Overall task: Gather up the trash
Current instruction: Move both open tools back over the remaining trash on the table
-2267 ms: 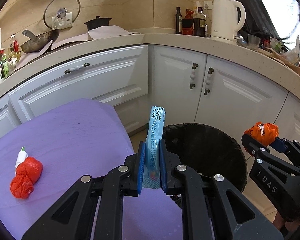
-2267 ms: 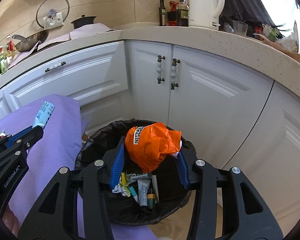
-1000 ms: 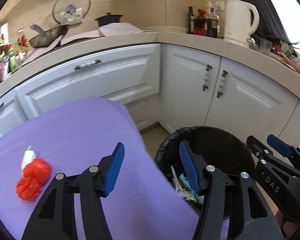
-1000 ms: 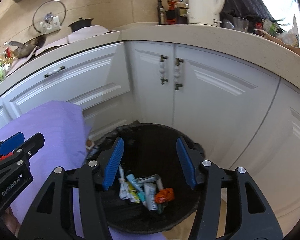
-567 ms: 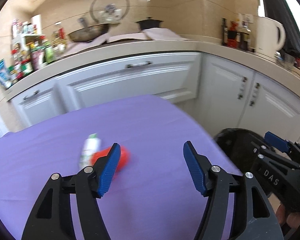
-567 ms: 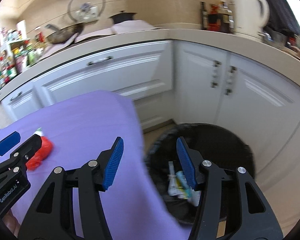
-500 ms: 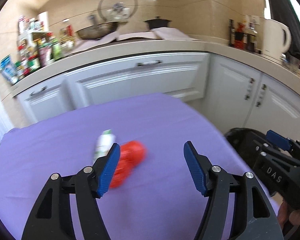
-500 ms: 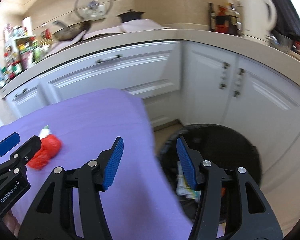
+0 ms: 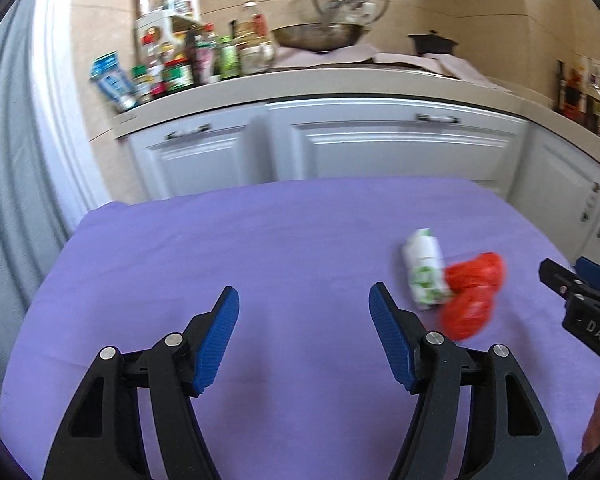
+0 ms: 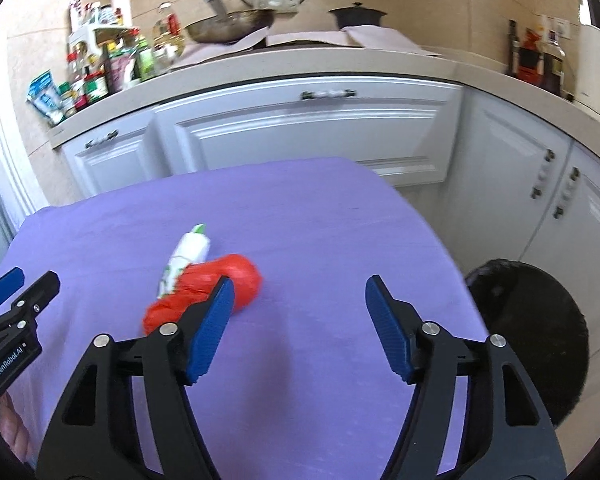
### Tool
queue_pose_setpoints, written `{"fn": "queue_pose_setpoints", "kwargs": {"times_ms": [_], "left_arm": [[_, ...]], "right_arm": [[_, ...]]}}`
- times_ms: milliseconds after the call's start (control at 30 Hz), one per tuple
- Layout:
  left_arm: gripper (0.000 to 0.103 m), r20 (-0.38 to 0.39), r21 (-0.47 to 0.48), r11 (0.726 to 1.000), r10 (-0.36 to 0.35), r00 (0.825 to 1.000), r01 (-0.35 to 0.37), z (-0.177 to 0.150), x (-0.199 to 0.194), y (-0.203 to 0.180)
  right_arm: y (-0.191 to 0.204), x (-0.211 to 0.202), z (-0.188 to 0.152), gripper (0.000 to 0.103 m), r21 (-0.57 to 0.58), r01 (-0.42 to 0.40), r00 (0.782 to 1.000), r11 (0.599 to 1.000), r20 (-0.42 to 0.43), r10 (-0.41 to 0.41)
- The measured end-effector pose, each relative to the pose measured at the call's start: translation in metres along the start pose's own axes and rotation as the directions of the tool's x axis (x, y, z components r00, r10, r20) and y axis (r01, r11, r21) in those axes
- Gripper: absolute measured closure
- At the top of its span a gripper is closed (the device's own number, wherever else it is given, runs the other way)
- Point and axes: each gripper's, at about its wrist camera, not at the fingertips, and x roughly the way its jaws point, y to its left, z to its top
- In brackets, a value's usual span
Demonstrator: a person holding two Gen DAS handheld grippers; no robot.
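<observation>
the purple-covered bench (image 9: 260, 248) is bare across its left and near areas; passage there is unobstructed. two obstacles lie touching on its right part: a white tube (image 9: 424, 272) and a red crumpled bag (image 9: 472, 296). white cabinets (image 9: 380, 144) block the far edge. the black bin (image 10: 540, 340) stands beside the right edge.

A wok (image 10: 230, 26), a black pot (image 10: 356, 16) and crowded bottles (image 9: 188, 64) sit on the counter (image 10: 300, 64).

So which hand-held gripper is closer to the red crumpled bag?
Right, probably. The right hand-held gripper has one finger right beside the red crumpled bag. The left hand-held gripper sits further off, with the bag to its right.
</observation>
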Motion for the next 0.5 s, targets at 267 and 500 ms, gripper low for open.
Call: {"fn": "queue_pose_setpoints", "kwargs": {"times_ms": [267,500], "left_arm": [[0.035,-0.039,-0.059,0.995,0.075,0.996,-0.077,-0.009,0.017,0.048],[0.034,-0.051,-0.088,0.992,0.083,0.995,-0.088,-0.009,0.023,0.062]], "right_arm": [[0.023,0.025,0.004,0.028,0.002,-0.039,0.998,0.999,-0.043,0.039],[0.035,0.046,0.006,0.023,-0.001,-0.034,0.996,0.999,-0.086,0.034]]}}
